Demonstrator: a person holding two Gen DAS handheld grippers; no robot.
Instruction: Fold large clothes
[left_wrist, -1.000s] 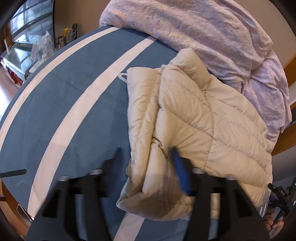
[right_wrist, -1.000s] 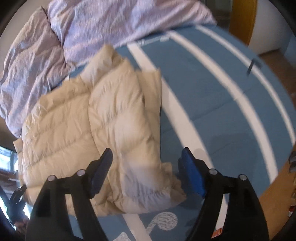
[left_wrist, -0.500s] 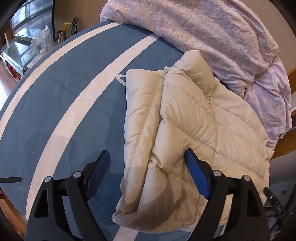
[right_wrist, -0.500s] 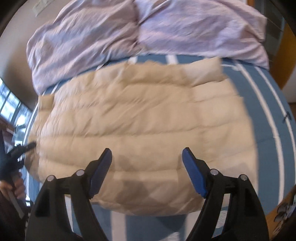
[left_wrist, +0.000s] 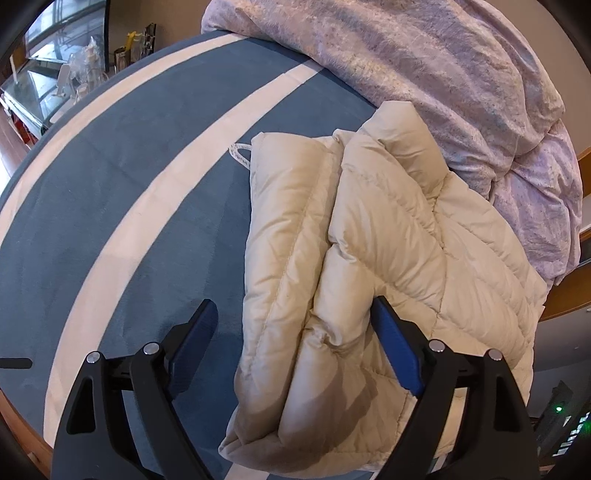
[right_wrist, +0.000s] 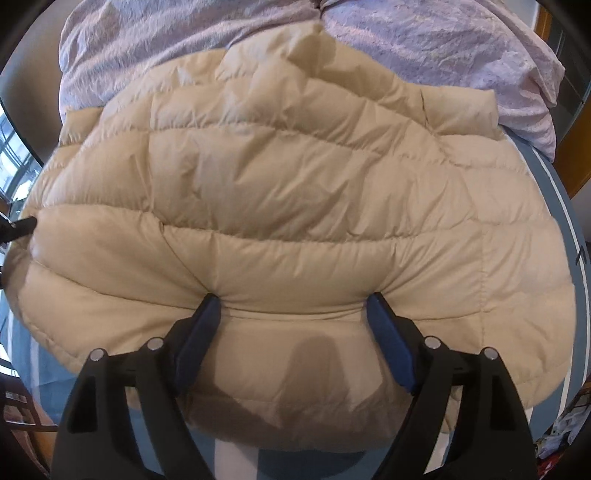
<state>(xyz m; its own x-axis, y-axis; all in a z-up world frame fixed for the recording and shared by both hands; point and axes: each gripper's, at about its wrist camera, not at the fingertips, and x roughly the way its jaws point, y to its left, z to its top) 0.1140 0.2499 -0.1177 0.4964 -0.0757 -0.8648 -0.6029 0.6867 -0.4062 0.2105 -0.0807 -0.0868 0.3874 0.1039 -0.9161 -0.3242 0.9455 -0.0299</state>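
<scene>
The jacket (left_wrist: 388, 258) lies on the blue striped bedcover (left_wrist: 110, 221), with its far edge against the lilac duvet (left_wrist: 443, 74) heaped at the back of the bed.

**Left side.** My left claw (left_wrist: 291, 341) points steeply down over the near corner of the jacket. Its jaws are opening, and they stand wide. One folded edge of the jacket sits between them, but neither pad presses it: the left pad is over bare bedcover, and the right pad is just beside a padded fold. On this side one panel is already turned in over the body. It forms a long doubled ridge that runs away from me. A small white loop (left_wrist: 240, 153) shows at the far end of that ridge.

**Right side.** My right claw (right_wrist: 293, 341) points down at the near hem of the jacket (right_wrist: 295, 203). Its jaws are also opening and wide. Both fingertips dent the padding, and a band of hem lies between them. Nothing is clamped.

**Status.** I judge the side fold complete, because the jacket now reads as a broad, compact slab. The cross fold is not yet done. The near hem must still be carried up toward the collar end. The slippery, springy padding may unfold when I let go of it.
</scene>
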